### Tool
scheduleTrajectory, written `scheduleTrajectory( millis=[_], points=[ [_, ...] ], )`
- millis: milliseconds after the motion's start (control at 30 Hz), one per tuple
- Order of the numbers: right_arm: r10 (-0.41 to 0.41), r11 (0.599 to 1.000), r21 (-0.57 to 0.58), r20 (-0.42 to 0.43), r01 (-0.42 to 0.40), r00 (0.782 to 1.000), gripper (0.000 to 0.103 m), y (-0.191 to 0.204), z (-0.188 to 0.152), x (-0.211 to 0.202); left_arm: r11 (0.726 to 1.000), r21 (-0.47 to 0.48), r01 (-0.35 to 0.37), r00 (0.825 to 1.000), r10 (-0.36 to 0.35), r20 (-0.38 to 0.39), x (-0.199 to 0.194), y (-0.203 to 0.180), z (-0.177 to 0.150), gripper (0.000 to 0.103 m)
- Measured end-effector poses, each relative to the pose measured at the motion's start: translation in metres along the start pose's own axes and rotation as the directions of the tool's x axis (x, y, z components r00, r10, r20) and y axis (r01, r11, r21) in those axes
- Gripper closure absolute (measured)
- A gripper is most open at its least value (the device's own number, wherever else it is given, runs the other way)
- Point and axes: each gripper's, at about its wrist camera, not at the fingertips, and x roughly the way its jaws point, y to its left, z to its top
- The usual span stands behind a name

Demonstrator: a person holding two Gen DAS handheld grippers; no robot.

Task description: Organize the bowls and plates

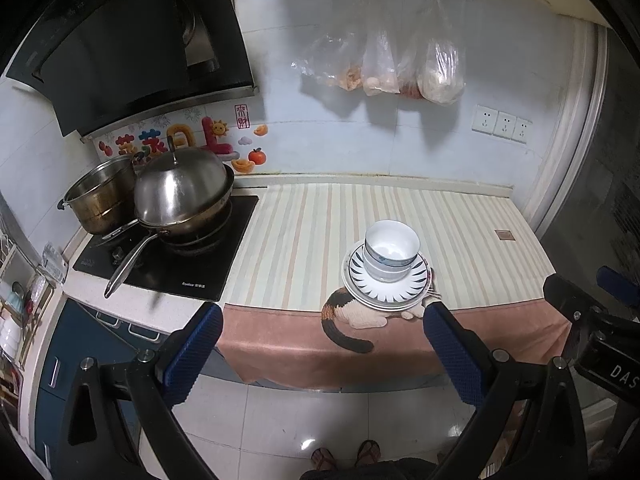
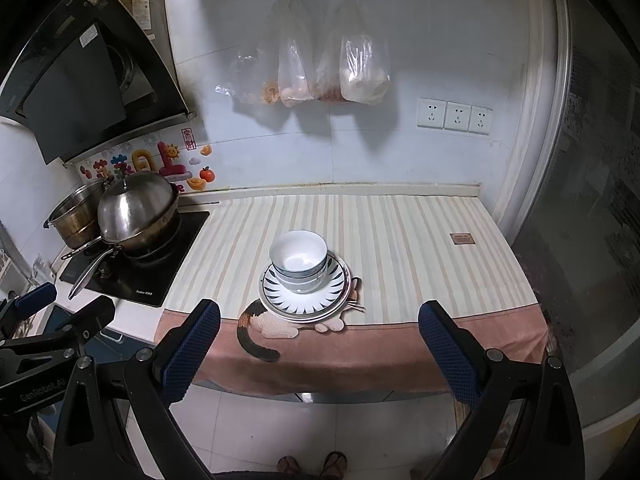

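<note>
White bowls sit nested on a stack of plates with dark ray patterns, near the front edge of the striped counter cloth. The same bowls and plates show in the right wrist view. My left gripper is open and empty, held back from the counter in front of the stack. My right gripper is open and empty, also held off the counter's front edge, facing the stack. The right gripper's body shows at the right of the left wrist view.
A wok with a steel lid and a steel pot stand on the black hob at the left. Plastic bags hang on the tiled wall. A dark fridge side bounds the right. White tiled floor lies below.
</note>
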Motion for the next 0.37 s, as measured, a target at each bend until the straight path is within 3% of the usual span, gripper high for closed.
scheduleTrajectory(
  millis=[367],
  points=[
    [-0.005, 1.0, -0.002, -0.012, 0.005, 1.0, 0.002, 0.003, -0.0019, 0.0049, 1.0, -0.008, -0.005, 1.0, 0.005, 0.001, 0.0027, 0.0019, 0.0016, 0.0]
  ],
)
